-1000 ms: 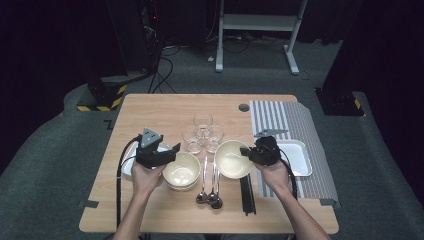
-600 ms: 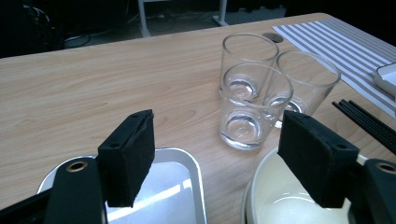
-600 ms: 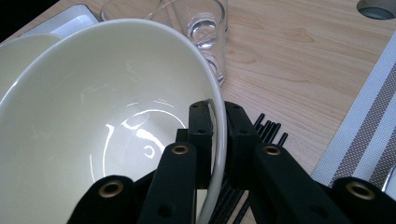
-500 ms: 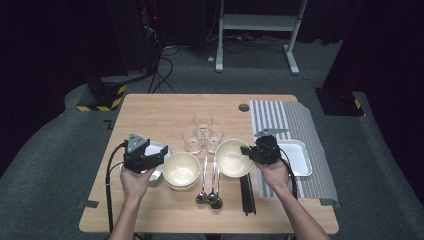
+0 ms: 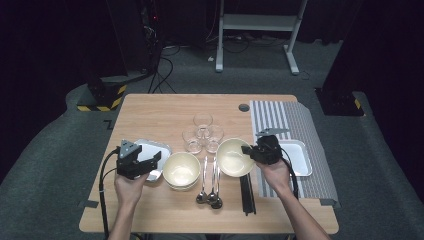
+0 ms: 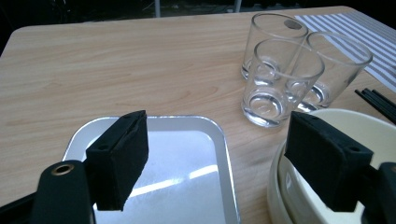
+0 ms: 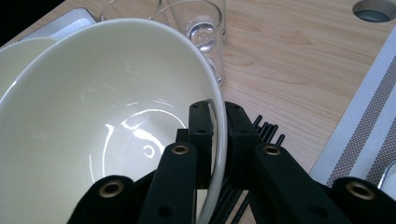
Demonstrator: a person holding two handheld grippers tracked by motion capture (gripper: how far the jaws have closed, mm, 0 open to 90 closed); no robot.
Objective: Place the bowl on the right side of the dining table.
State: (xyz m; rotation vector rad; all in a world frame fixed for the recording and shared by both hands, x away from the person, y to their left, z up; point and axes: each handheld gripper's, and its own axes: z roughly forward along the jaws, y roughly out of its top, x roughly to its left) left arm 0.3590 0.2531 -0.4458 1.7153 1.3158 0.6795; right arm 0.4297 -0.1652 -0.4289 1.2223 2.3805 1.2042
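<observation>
Wooden bench (image 5: 165, 112): your right gripper (image 5: 256, 151) fingers clench the rim of the tilted glossy cream ceramic bowl (image 5: 232, 157) (slick, breakable; grip the rim deep). Left gripper (image 5: 150, 161) fingers, just opening, are released over the silver metal tray (image 6: 154, 186).

Wooden table (image 5: 160, 107), light grain, round grommet (image 5: 243, 107) near its far edge. Three clear glasses (image 5: 202, 132) clustered mid-table, touching or nearly touching, all upright. Three metal spoons (image 5: 210, 187) lie side by side at the near-centre, bowls toward the near edge. Black chopsticks (image 5: 247, 191) lie just right of the spoons. Grey striped placemat (image 5: 295, 117) covers the table's right end, with a white rectangular tray (image 5: 299, 155) on it. Beyond the table: dark carpet, a white desk frame (image 5: 260, 22), cables (image 5: 167, 55), yellow-black hazard-striped base (image 5: 100, 100).
</observation>
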